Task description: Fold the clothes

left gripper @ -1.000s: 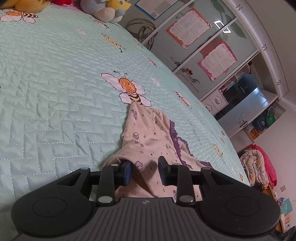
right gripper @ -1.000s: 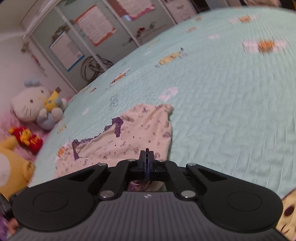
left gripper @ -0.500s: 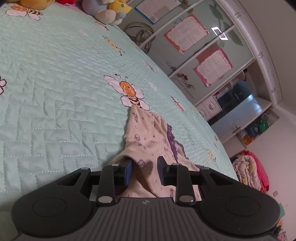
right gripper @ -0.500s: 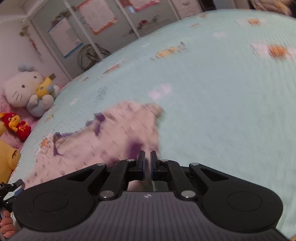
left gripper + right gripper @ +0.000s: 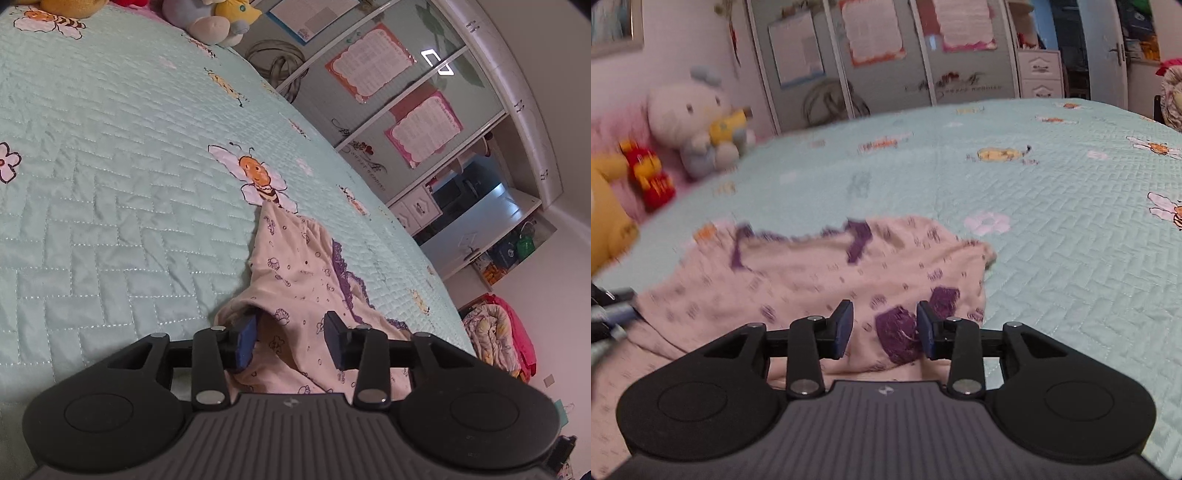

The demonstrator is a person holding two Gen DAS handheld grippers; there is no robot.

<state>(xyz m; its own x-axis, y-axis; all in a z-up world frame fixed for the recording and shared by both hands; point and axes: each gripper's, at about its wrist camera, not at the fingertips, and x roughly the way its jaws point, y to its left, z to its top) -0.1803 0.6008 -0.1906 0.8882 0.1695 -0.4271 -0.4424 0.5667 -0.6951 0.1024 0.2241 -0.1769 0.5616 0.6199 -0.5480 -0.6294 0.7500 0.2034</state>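
The garment [image 5: 295, 273], pale pink w/ small prints and purple lace trim, lies on the mint-green quilt [image 5: 110, 177] of the bed. In the left wrist view it stretches from the gripper up to a bee picture [image 5: 258, 177] stitched on the quilt; the far tip of the cloth touches that bee.

Left gripper [image 5: 291, 334]: jaws are opening. Cloth is between them, a fold bulges around the left pad, but the pads do not press it, so it is not gripped.

Right gripper [image 5: 884, 328]: jaws are opening too. They stand apart over the near edge of the garment [image 5: 820, 273], above a dark purple patch [image 5: 897, 332]. Pads do not squeeze the cloth. Right wrist view is blurred on the left side, so fine details there I cannot tell.

In this view the garment lies spread flat, wide from left to right, its purple trim along the far edge. A flower print [image 5: 986, 223] of the quilt is just beside its far right corner.

Stuffed toys [image 5: 698, 122] sit at the far left end of the bed, well apart from the garment. Wardrobe doors [image 5: 886, 55] w/ posters stand behind the bed.
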